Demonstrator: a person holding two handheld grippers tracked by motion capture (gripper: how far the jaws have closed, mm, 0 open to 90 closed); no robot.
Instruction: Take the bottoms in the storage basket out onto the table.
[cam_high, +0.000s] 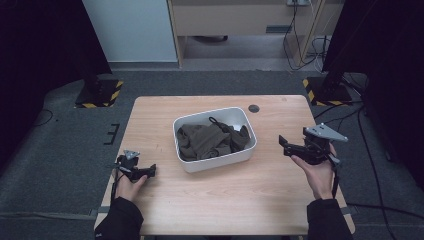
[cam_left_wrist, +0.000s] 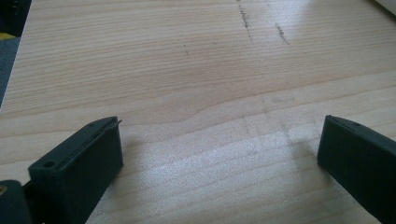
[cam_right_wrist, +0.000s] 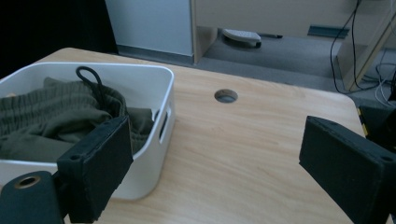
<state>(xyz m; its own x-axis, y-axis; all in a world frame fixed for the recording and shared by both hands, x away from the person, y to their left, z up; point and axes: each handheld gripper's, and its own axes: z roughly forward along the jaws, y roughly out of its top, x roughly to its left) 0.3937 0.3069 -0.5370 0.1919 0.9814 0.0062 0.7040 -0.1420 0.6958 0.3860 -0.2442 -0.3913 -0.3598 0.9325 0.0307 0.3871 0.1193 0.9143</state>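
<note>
A white plastic bin (cam_high: 241, 151) stands in the middle of the wooden table (cam_high: 215, 200) and holds a crumpled dark olive garment (cam_high: 210, 140) with a black drawstring. In the right gripper view the bin (cam_right_wrist: 156, 93) and the garment (cam_right_wrist: 51, 126) lie to the left. My left gripper (cam_high: 150, 171) rests low on the table near its left edge, open, nothing between its jaws; in its own view the left gripper (cam_left_wrist: 219, 144) looks at bare wood. My right gripper (cam_high: 283, 144) hovers right of the bin, open and empty, as the right gripper (cam_right_wrist: 215, 154) shows in its own view.
A round cable hole (cam_high: 254, 108) sits in the tabletop behind the bin, also seen as the hole (cam_right_wrist: 226, 96). Black stands with yellow-striped feet (cam_high: 100, 94) flank the table's far corners. Cables (cam_high: 305, 45) and a cabinet lie on the floor beyond.
</note>
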